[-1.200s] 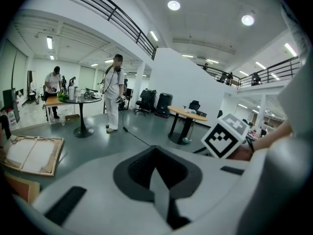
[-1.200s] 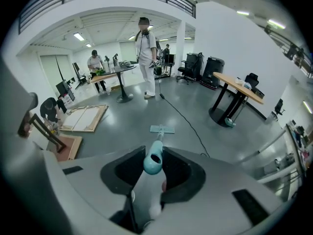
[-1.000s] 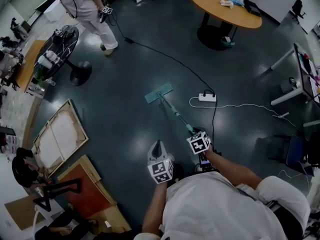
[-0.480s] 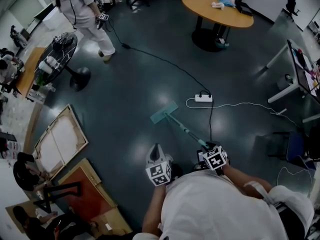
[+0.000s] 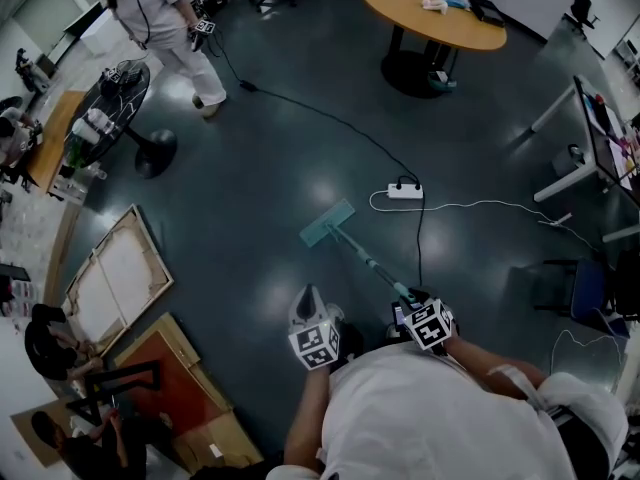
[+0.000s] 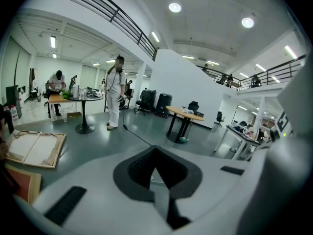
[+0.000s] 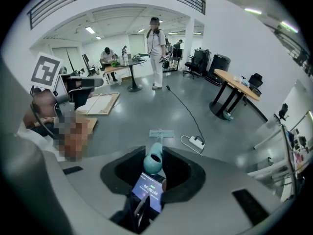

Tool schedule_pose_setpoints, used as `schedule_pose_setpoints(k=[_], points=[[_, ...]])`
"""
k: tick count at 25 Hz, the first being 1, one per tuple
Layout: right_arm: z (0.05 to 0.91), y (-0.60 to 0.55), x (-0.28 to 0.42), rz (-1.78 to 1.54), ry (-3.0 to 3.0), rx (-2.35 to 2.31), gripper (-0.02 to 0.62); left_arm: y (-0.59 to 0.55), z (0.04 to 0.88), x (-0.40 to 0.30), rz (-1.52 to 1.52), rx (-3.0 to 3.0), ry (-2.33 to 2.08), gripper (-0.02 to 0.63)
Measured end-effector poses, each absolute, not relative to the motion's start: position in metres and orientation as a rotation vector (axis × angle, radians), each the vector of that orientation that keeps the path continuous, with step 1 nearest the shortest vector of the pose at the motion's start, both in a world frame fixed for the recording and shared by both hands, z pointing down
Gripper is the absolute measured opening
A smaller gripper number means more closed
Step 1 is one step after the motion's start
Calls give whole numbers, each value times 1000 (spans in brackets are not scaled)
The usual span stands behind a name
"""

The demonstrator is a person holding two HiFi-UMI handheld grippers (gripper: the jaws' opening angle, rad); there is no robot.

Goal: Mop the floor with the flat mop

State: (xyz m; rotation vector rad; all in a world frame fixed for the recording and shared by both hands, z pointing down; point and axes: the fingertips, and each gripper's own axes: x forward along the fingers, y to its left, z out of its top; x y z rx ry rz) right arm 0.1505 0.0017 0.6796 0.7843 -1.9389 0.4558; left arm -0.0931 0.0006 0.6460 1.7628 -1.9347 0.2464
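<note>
The flat mop has a teal head (image 5: pixel 327 223) lying flat on the dark floor, ahead of me and a little left. Its thin handle (image 5: pixel 368 261) slants back to my right gripper (image 5: pixel 421 315), which is shut on the handle's top end. In the right gripper view the teal handle end (image 7: pixel 155 159) sits between the jaws of the right gripper (image 7: pixel 155 166), and the mop head (image 7: pixel 161 132) shows beyond. My left gripper (image 5: pixel 312 303) hangs to the left of the handle, apart from it. The jaws of the left gripper (image 6: pixel 156 173) are shut with nothing between them.
A white power strip (image 5: pixel 404 191) with white and black cables (image 5: pixel 330 118) lies just beyond the mop head. A round wooden table (image 5: pixel 440 13) stands far right, a person in white (image 5: pixel 165 18) far left beside a black round table (image 5: pixel 105 108). A canvas frame (image 5: pixel 115 278) and boards (image 5: pixel 170 378) lie left.
The right gripper has drawn back toward my body and rightward, dragging the mop head nearer along the floor. The left gripper has barely moved.
</note>
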Motion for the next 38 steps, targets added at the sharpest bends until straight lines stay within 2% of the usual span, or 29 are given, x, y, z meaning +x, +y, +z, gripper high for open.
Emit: schedule_pose_setpoints(k=[8,26,32,38], points=[[725,-35,107,489,-1908,835,112,-21,643,-119,242,1766,-1955,5],[799,-256,-87,418,-1951,942,112,-59,662,-185,244,1717,-1946,5],[805,-269,-101,414,-1941,937,112,-63,665,-191,250,1716,-1945,5],[794,-234,-68,421,-1944,914,112,-62,664,-188,255,1716,-1956,5]])
